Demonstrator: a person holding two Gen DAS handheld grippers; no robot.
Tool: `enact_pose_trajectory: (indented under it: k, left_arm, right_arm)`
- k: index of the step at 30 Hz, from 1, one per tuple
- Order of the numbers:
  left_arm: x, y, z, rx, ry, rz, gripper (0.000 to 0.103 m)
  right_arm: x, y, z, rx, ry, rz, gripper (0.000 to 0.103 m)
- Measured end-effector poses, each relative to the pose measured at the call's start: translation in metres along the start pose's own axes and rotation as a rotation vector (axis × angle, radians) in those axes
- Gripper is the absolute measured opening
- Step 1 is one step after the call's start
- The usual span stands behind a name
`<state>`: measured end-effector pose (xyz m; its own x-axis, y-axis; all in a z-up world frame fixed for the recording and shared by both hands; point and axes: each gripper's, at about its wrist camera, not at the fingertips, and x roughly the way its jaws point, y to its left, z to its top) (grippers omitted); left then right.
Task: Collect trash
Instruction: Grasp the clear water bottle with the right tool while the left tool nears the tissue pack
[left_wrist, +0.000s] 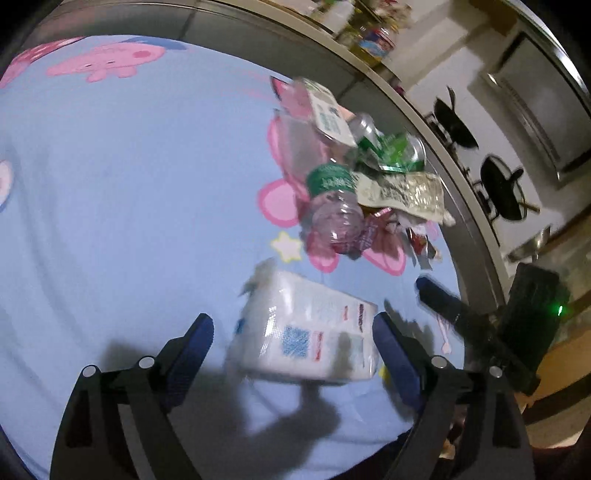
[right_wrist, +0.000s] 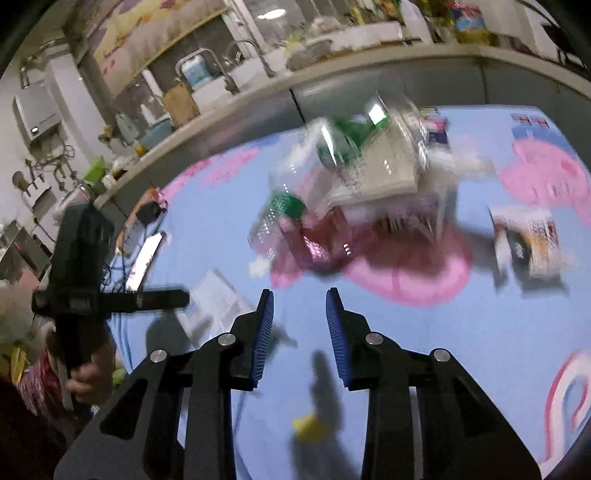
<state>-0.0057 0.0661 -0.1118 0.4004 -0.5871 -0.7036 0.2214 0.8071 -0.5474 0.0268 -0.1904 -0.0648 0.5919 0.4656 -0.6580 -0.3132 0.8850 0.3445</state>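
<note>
My left gripper hangs wide open, straddling the white tissue pack lying crosswise between its fingers. My right gripper, half open and empty, sits farther back; beyond lies the trash pile.

- Our right gripper hovers with blue-padded jaws parted, holding nothing, above the light-blue cartoon-print tablecloth.
- Ahead we see a blurred heap of crushed plastic bottles and wrappers.
- A small yellow scrap lies beneath us.
</note>
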Motion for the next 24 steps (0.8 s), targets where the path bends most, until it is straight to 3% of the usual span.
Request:
enact_pose_trajectory:
  k: [4,6,8,13,17,18,24]
  left_arm:
    - [-0.014,0.009,-0.012,-0.061,-0.002,-0.025,0.087]
    - [-0.014,0.009,-0.021,-0.08,0.025,-0.051,0.087]
    - [-0.011,0.008,-0.029,-0.091,0.047,-0.072,0.087]
    - [-0.006,0.002,-0.038,-0.09,0.072,-0.109,0.087]
    - [-0.007,0.002,-0.035,-0.095,0.063,-0.114,0.087]
    - [-0.007,0.002,-0.035,-0.097,0.064,-0.114,0.087]
    - [-0.002,-0.001,-0.032,-0.096,0.072,-0.097,0.087]
  right_arm:
    - [0.012,0.021,0.035,-0.044,-0.019,0.026,0.043]
    - [0.031,0.034,0.052,-0.077,-0.014,-0.02,0.062]
    - [0.058,0.04,0.07,-0.083,0.013,-0.068,0.065]
    - [0.115,0.038,0.083,-0.011,0.157,-0.128,0.067]
    - [0.138,0.036,0.082,0.003,0.215,-0.123,0.046]
    - [0.139,0.033,0.083,0.011,0.214,-0.109,0.041]
    - [0.108,0.039,0.095,0.019,0.118,-0.02,0.039]
